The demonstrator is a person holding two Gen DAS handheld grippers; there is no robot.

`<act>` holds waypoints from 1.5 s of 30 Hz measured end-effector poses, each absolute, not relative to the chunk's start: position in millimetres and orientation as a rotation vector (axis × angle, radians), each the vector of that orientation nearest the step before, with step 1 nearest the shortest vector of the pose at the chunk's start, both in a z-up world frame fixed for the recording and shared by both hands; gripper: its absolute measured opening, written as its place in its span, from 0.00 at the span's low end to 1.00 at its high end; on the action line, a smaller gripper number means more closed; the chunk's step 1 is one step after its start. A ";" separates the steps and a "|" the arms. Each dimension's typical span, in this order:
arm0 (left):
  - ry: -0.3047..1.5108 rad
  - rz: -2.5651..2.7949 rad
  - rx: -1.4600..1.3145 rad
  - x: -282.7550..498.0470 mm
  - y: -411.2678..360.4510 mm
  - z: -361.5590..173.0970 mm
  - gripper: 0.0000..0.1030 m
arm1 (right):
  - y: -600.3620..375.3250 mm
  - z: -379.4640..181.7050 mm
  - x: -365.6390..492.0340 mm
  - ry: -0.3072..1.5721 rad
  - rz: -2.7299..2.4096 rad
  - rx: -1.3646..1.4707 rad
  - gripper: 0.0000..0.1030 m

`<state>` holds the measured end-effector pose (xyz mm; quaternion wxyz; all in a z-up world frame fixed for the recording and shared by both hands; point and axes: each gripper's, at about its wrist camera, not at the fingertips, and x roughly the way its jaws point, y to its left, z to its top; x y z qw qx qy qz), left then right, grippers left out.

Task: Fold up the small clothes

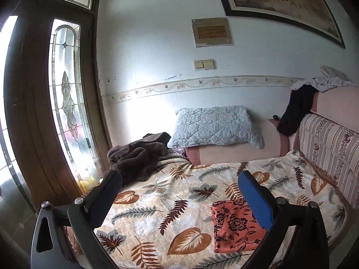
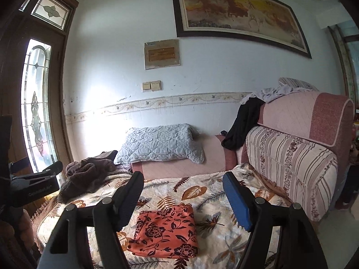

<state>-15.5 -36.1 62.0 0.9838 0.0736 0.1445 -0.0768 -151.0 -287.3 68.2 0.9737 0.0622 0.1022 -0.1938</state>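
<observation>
orange floral folded cloth (image 2: 165, 233) laid flat on leaf-print quilt (image 2: 208, 192) | below both jaws, likely nearer right gripper (image 2: 182, 198) | left gripper (image 1: 179, 192) spread wide, right parted, both empty

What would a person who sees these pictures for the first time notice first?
The orange floral cloth draws the eye first: it lies folded on the leaf-patterned bedspread, with nothing gripping it. Both the right gripper and the left gripper hang open above the bed. Behind, a large framed painting fills the wall above a grey quilted pillow.
</observation>
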 end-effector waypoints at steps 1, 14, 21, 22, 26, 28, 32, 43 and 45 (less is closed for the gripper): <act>0.299 -0.146 0.141 -12.8 -33.0 60.7 1.00 | -285.3 68.7 -149.4 0.209 -0.386 0.123 0.76; 0.324 -0.098 0.119 2.5 -11.2 51.7 1.00 | -256.7 52.1 -111.9 0.315 -0.319 0.088 0.77; 0.311 -0.086 0.102 1.3 -5.1 56.0 1.00 | -248.0 50.5 -102.8 0.327 -0.307 0.069 0.77; 0.309 -0.084 0.099 0.8 -4.1 56.7 1.00 | -248.2 51.0 -102.3 0.326 -0.305 0.073 0.77; 0.289 -0.067 0.093 -3.9 -2.0 60.7 1.00 | -244.7 52.2 -102.0 0.322 -0.305 0.068 0.77; 0.279 -0.063 0.096 -5.8 -2.4 62.3 1.00 | -243.8 52.4 -101.7 0.323 -0.302 0.068 0.77; 0.272 -0.064 0.100 -8.1 -3.3 64.3 1.00 | -245.8 51.5 -101.5 0.326 -0.302 0.074 0.77; 0.269 -0.060 0.111 -8.8 -6.8 63.9 1.00 | -246.6 48.3 -102.1 0.323 -0.309 0.078 0.77; 0.268 -0.058 0.112 -8.2 -7.0 63.5 1.00 | -246.6 48.0 -101.9 0.324 -0.309 0.082 0.77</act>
